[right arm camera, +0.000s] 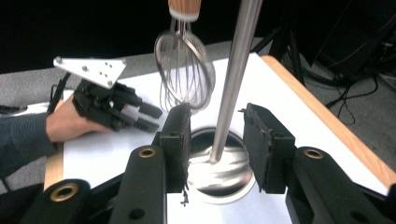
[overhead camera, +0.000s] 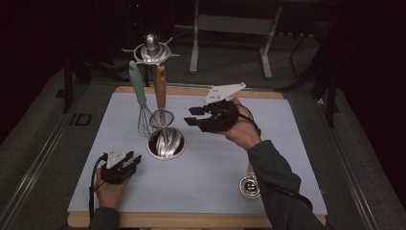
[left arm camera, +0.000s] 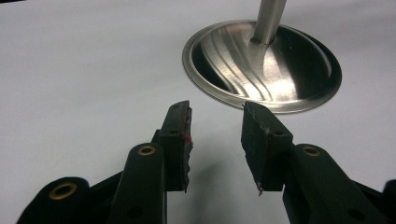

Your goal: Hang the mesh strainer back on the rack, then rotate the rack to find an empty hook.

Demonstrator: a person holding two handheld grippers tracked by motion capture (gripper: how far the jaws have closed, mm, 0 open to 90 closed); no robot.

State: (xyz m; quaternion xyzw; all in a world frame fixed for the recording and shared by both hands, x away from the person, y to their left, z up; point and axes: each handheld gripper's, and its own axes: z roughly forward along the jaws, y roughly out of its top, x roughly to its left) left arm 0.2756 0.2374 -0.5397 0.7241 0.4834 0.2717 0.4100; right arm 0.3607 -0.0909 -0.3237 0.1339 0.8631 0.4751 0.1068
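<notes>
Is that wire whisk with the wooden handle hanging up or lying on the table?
Hanging. The wooden-handled whisk dangles, wires down, from the top of the metal stand, above the stand's round base; no tool touches it.

A white sheet [overhead camera: 206, 167] is laid over a wooden board [overhead camera: 191, 220]. A teal-handled whisk [overhead camera: 139, 91] is seen hanging, wires down, above the sheet's far left part. A small shiny metal piece [overhead camera: 250, 186] is set near its front right edge. A grey metal frame [overhead camera: 230, 24] is seen on the floor behind.

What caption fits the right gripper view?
Open right gripper lines up on the steel stand pole, wooden-handled whisk hanging beside it.
</notes>
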